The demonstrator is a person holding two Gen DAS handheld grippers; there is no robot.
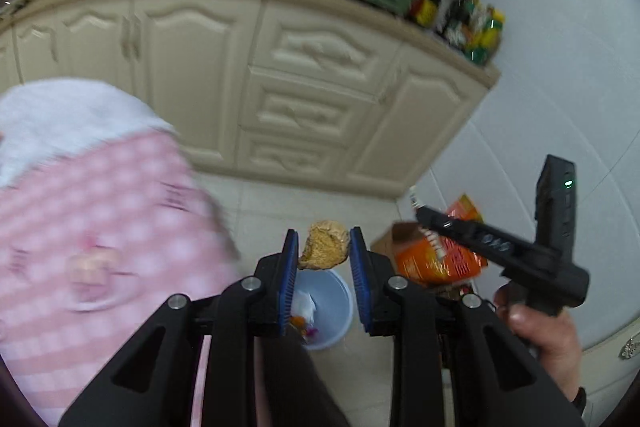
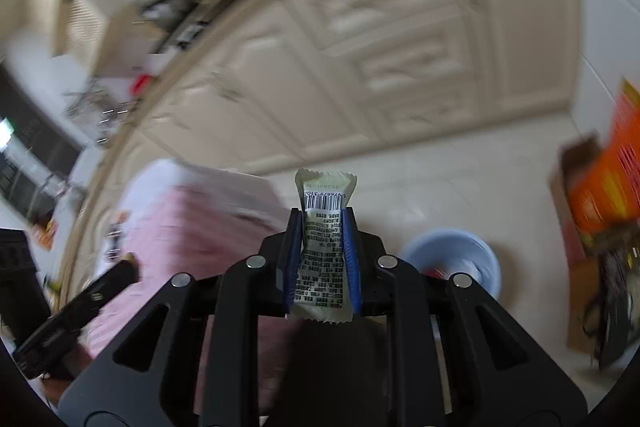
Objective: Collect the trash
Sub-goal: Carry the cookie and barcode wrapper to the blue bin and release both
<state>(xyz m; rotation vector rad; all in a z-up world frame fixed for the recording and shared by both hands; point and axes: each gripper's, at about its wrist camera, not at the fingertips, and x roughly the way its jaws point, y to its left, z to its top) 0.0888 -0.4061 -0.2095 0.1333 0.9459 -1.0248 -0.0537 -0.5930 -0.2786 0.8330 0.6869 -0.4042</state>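
My left gripper (image 1: 324, 247) is shut on a brown crumbly food scrap (image 1: 323, 245), held between its blue pads above a pale blue bin (image 1: 332, 311) that holds some trash. My right gripper (image 2: 322, 223) is shut on a pale green snack wrapper (image 2: 324, 247) with a barcode, its top sticking out past the fingertips. The bin also shows in the right wrist view (image 2: 460, 259), low and to the right of the gripper. The right gripper shows in the left wrist view (image 1: 416, 203), to the right, with the wrapper's end visible.
A table with a pink checked cloth (image 1: 100, 227) stands at the left. Cream kitchen cabinets (image 1: 280, 87) run across the back, with clutter on the counter. An orange carton box (image 1: 440, 255) sits on the floor by the white tiled wall (image 1: 560, 67).
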